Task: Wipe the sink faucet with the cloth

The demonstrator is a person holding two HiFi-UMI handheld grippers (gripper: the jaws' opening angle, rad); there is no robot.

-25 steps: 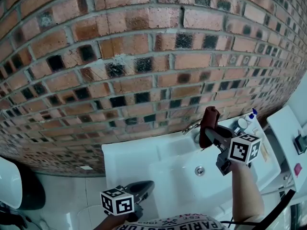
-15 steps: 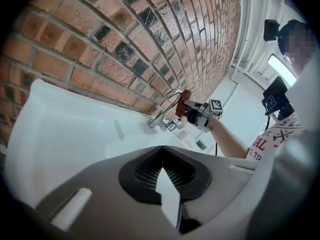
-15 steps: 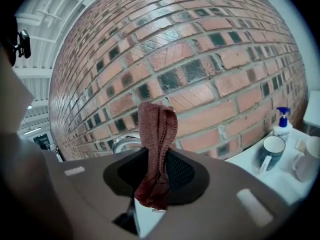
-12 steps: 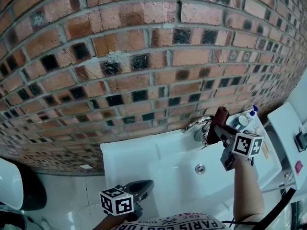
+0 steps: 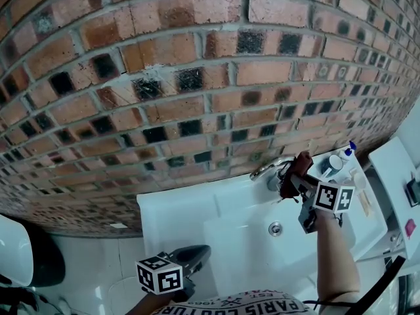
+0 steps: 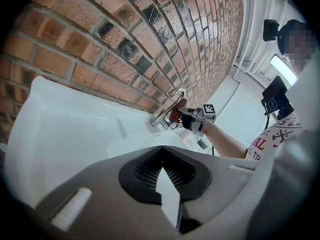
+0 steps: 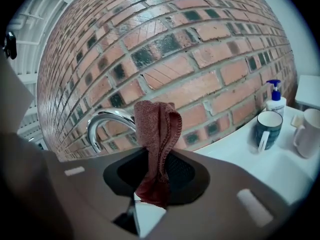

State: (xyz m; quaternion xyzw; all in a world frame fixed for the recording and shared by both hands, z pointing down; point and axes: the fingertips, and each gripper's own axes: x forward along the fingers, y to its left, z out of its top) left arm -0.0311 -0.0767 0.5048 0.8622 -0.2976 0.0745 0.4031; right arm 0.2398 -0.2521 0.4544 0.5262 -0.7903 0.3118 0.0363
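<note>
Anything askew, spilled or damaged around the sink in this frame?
Nothing stands out. The right gripper holds the dark red cloth beside the chrome faucet; the dark mug, white cup and pump bottle stand upright on the sink ledge, with no spill visible.

Head view: from above, steeply down on sink (image 5: 172,216) and brick wall (image 5: 197,77). Left gripper view: low, well back, along sink toward faucet (image 6: 167,108). Right gripper view: close to faucet. Shared throughout: faucet, wall.
</note>
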